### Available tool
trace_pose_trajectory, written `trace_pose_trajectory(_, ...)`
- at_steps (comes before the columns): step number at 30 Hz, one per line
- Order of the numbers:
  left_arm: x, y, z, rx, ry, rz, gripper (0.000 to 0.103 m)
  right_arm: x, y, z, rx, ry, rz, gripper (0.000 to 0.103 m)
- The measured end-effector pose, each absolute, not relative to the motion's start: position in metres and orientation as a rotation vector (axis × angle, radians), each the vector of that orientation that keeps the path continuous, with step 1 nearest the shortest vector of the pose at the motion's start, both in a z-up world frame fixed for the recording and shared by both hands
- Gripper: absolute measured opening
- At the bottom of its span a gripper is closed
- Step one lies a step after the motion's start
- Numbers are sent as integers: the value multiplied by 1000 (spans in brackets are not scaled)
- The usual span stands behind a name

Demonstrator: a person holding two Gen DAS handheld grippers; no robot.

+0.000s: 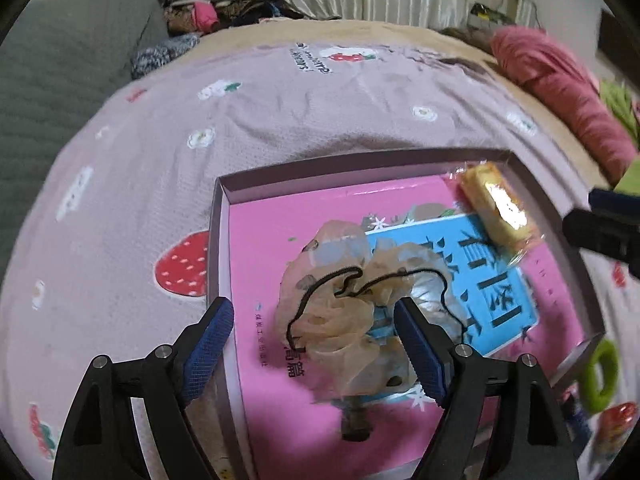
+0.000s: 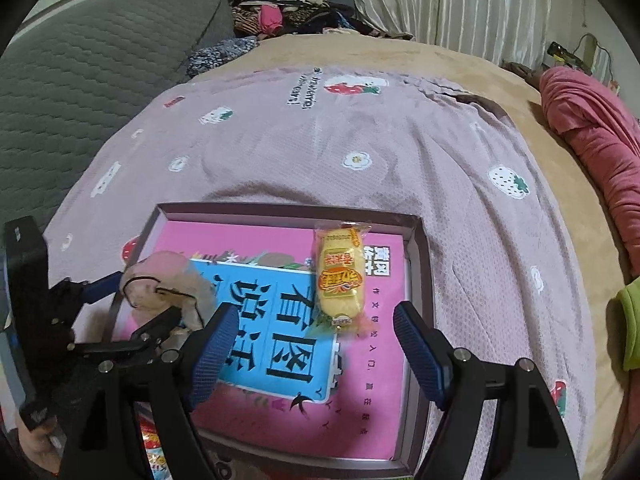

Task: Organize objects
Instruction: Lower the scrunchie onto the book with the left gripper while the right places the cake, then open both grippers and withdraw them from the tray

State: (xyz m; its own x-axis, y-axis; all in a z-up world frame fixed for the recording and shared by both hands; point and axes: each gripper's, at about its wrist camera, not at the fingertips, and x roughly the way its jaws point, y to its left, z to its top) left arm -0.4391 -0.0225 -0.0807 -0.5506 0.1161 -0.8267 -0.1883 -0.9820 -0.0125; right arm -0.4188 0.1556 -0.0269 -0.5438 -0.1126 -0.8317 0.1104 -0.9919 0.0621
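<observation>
A shallow box lies on the bed with a pink and blue book flat inside it. A sheer beige scrunchie with a black hair tie on it sits over the book's left part. My left gripper is open around it; the left pad stands well clear of the fabric. A yellow wrapped snack cake lies near the box's far right corner. My right gripper hovers open just short of the cake, nothing between its fingers.
The box rests on a pink strawberry-print bedspread. A green ring and a red snack packet lie beside the box's near side. A rolled pink garment lies at the right, a grey quilted cushion at the left.
</observation>
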Motion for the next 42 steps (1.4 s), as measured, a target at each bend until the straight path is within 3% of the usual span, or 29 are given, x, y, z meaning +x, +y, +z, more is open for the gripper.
trace_pose_trajectory(5, -438, -23, -77, -1376, 150, 2667, 83, -413, 155, -22, 1418, -50, -2640, 80)
trace_pose_trajectory(18, -404, -28, -25, -1350, 31, 2671, 84, -382, 158, 23, 1369, -49, -2658, 80)
trace_pose_trajectory(28, -351, -30, 16, -1286, 10, 2722, 85, -336, 157, 59, 1311, -45, -2658, 93)
trace_pose_trajectory(42, -263, -44, 63, -1204, -26, 2760, 85, -270, 170, 81, 1262, -60, -2681, 94)
